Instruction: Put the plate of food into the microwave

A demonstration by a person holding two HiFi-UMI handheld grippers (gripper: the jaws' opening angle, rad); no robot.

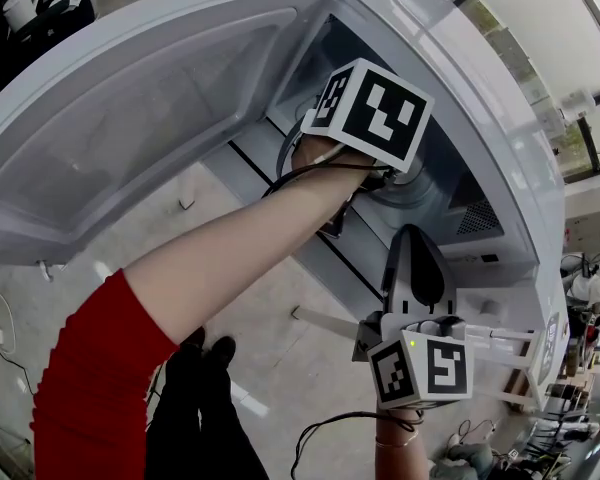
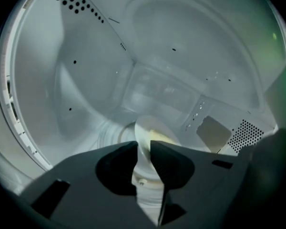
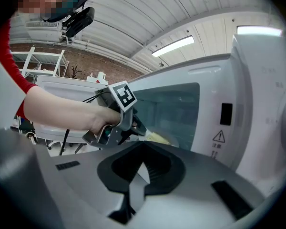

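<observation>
The microwave (image 1: 500,118) fills the upper frame, its door (image 1: 130,118) swung wide at upper left. The left forearm (image 1: 240,243) stretches from lower left into the cavity, where the left gripper (image 2: 144,144) is clamped on the rim of the plate of food (image 2: 147,128). At lower right the right gripper (image 1: 415,243) hangs outside — jaws together, empty.
</observation>
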